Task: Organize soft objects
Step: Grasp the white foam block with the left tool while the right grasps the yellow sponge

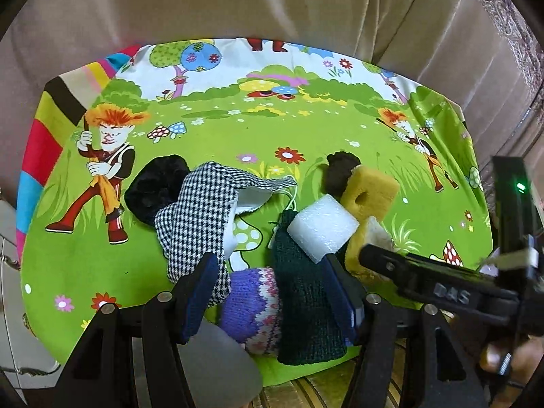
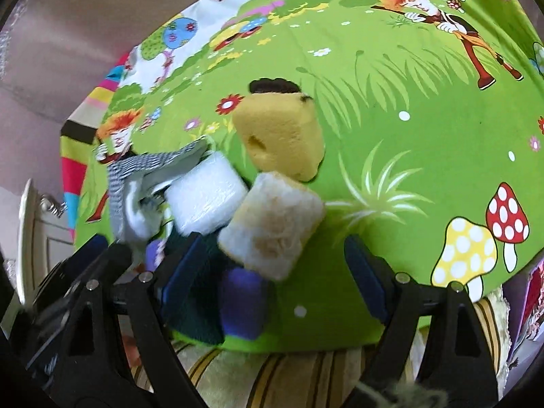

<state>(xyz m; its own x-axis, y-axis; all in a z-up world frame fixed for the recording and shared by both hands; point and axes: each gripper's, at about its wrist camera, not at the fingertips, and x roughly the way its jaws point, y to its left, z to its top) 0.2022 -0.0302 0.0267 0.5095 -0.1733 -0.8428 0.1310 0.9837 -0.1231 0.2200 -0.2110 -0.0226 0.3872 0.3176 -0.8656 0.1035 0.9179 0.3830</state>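
Observation:
Soft things lie in a heap on a green cartoon cloth (image 1: 289,129). My left gripper (image 1: 272,295) is open around a purple knitted sock (image 1: 253,309) and a dark green knitted piece (image 1: 302,292). A checked cloth (image 1: 197,210), a black furry piece (image 1: 156,187), a white foam block (image 1: 323,226) and a yellow sponge (image 1: 369,187) lie beyond. My right gripper (image 2: 272,275) is open, with a worn pale sponge (image 2: 272,224) between its fingers. The yellow sponge (image 2: 282,134) and the white foam block (image 2: 204,193) lie just ahead of it.
A brown sofa back (image 1: 238,3) rises behind the cloth. A dark brown furry piece (image 1: 340,173) sits behind the yellow sponge. My right gripper's body (image 1: 442,282) reaches in from the right in the left wrist view. A striped cushion (image 2: 289,377) lies under the cloth's near edge.

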